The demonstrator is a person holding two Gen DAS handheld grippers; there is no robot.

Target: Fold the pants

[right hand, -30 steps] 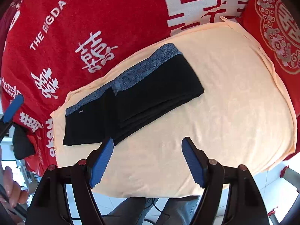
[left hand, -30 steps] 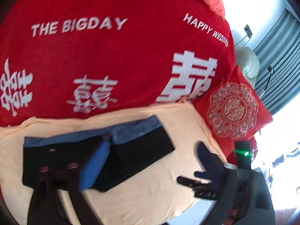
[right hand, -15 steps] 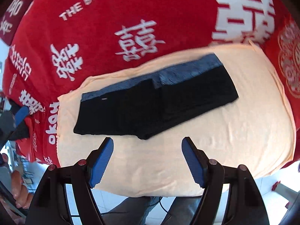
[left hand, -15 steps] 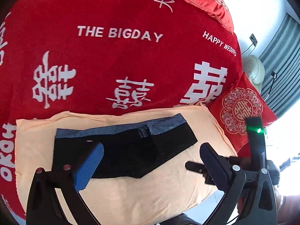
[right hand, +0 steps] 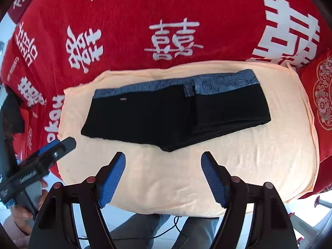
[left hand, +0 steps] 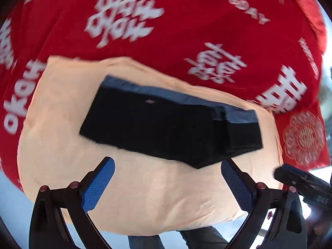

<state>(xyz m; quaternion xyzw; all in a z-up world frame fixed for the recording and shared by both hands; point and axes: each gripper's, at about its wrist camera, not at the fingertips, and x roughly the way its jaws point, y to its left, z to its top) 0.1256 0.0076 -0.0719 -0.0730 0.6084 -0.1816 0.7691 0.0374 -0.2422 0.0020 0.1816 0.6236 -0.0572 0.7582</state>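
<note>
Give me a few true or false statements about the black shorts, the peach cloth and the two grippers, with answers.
1. The black shorts with a blue patterned waistband lie on the peach cloth. True.
2. The right gripper is clamped on the shorts. False: it is open, holding nothing.
3. The left gripper is open. True.
4. The cloth lies on a plain green blanket. False: the blanket is red with white lettering.

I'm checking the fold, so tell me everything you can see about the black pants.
The black pants lie flat on the peach cloth, folded into a wide, short bundle. A patterned blue-grey waistband runs along the far edge, with a tiny label just below it. The right part shows stacked layers, and the near edge dips to a point. The fabric looks soft and matte. Neither pair of tongs touches them.
</note>
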